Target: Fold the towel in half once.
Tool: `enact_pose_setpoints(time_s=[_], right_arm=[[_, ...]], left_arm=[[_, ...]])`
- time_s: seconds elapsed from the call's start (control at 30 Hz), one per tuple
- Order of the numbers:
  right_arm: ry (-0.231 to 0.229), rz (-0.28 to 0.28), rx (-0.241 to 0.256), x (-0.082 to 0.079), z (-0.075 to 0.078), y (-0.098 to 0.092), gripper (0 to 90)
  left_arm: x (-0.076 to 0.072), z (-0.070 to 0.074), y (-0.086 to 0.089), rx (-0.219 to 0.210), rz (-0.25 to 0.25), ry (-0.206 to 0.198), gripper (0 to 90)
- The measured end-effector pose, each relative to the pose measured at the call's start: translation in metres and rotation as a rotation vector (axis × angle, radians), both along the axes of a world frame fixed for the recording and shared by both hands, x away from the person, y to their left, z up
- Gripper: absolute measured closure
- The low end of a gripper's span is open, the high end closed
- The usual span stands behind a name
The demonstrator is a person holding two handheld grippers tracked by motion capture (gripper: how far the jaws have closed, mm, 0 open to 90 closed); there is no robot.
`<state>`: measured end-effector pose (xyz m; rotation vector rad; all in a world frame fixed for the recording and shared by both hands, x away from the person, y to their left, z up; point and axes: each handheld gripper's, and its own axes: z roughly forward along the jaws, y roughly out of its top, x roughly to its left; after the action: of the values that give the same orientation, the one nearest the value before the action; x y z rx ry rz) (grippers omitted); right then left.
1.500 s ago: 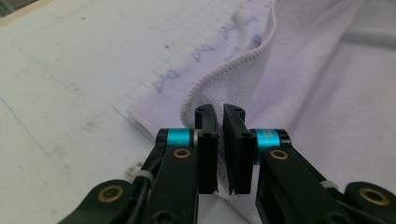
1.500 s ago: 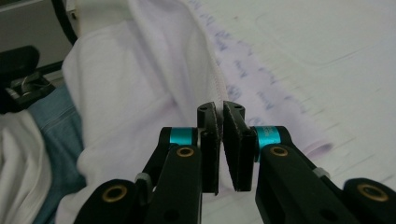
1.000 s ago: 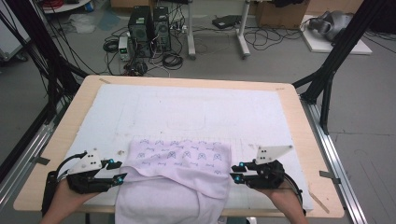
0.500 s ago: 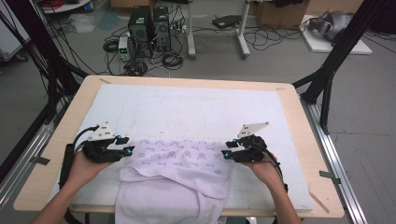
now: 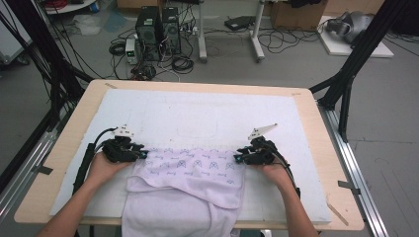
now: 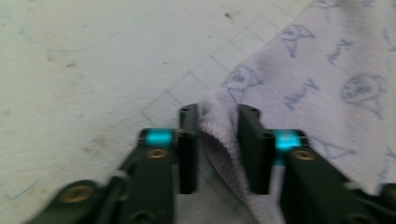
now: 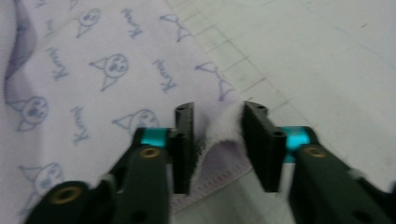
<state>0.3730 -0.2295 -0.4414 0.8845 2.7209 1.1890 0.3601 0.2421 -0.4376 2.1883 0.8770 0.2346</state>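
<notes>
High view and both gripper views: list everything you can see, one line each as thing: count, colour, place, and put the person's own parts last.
towel: one, pale lilac with blue cartoon print, near edge of table, front part hanging over
mat: one, white, covering the tabletop
table: one, light wood, centre
computer towers: two, black, on floor beyond table
cables: several, black, on floor
left gripper: one, black with teal, jaws around towel's left corner
right gripper: one, black with teal, jaws around towel's right corner
hands: two, holding the grippers
</notes>
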Motion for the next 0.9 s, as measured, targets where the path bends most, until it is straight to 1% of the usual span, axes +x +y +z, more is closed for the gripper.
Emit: enact_pose_setpoints(time_s=[0.03, 0.1, 0.13, 0.2, 0.23, 0.27, 0.3, 0.37, 0.47, 0.53, 0.57, 0.6, 0.67, 0.7, 0.73, 0.77, 0.8, 0.83, 0.87, 0.9], right_arm=[[0.023, 0.024, 0.014, 0.0, 0.0, 0.0, 83.8], [0.016, 0.036, -0.004, 0.001, 0.002, 0.001, 85.7], [0.01, 0.037, -0.012, 0.002, 0.003, 0.001, 85.9], [-0.022, 0.012, -0.056, 0.006, 0.008, 0.001, 86.2], [-0.034, -0.008, -0.069, 0.01, 0.012, -0.001, 86.3], [-0.061, -0.029, -0.079, 0.015, 0.017, -0.003, 86.4], [-0.077, -0.052, -0.078, 0.021, 0.024, -0.005, 86.4], [-0.114, -0.084, -0.095, 0.033, 0.039, -0.01, 86.4], [-0.162, -0.123, -0.119, 0.053, 0.064, -0.013, 86.4], [-0.198, -0.142, -0.132, 0.066, 0.081, -0.015, 86.4], [-0.204, -0.155, -0.14, 0.072, 0.09, -0.016, 86.4], [-0.221, -0.161, -0.146, 0.078, 0.1, -0.016, 86.4], [-0.247, -0.183, -0.138, 0.088, 0.12, -0.018, 86.4], [-0.266, -0.196, -0.129, 0.091, 0.13, -0.02, 86.3], [-0.272, -0.205, -0.121, 0.096, 0.138, -0.021, 86.3], [-0.288, -0.213, -0.116, 0.099, 0.145, -0.021, 85.8], [-0.286, -0.217, -0.104, 0.102, 0.148, -0.021, 81.8], [-0.294, -0.224, -0.098, 0.105, 0.147, -0.02, 69.0], [-0.289, -0.246, -0.086, 0.107, 0.144, -0.019, 61.0], [-0.256, -0.241, -0.073, 0.109, 0.138, -0.019, 58.9]], left_arm=[[-0.001, 0.001, -0.002, 0.022, -0.009, -0.017, 80.6], [0.0, 0.002, -0.004, 0.032, 0.002, -0.038, 83.4], [0.001, 0.003, -0.005, 0.036, 0.018, -0.05, 84.1], [0.007, 0.006, -0.004, 0.024, 0.049, -0.07, 84.7], [0.012, 0.009, -0.005, 0.028, 0.064, -0.078, 84.7], [0.017, 0.013, -0.006, 0.021, 0.078, -0.089, 84.8], [0.023, 0.019, -0.007, 0.003, 0.09, -0.101, 84.8], [0.037, 0.033, -0.012, -0.003, 0.111, -0.136, 84.9], [0.06, 0.06, -0.021, 0.017, 0.129, -0.177, 84.9], [0.074, 0.079, -0.027, 0.031, 0.137, -0.213, 84.9], [0.08, 0.089, -0.029, 0.033, 0.144, -0.23, 84.9], [0.086, 0.1, -0.03, 0.024, 0.155, -0.239, 84.9], [0.095, 0.12, -0.031, 0.02, 0.169, -0.28, 84.9], [0.1, 0.128, -0.032, 0.016, 0.174, -0.288, 84.8], [0.104, 0.133, -0.033, 0.008, 0.18, -0.295, 84.7], [0.107, 0.136, -0.033, 0.015, 0.189, -0.301, 84.0], [0.11, 0.135, -0.034, 0.024, 0.202, -0.297, 81.5], [0.113, 0.131, -0.034, 0.038, 0.214, -0.283, 74.1], [0.115, 0.127, -0.033, 0.046, 0.221, -0.254, 65.7], [0.115, 0.122, -0.031, 0.055, 0.228, -0.239, 62.1]])
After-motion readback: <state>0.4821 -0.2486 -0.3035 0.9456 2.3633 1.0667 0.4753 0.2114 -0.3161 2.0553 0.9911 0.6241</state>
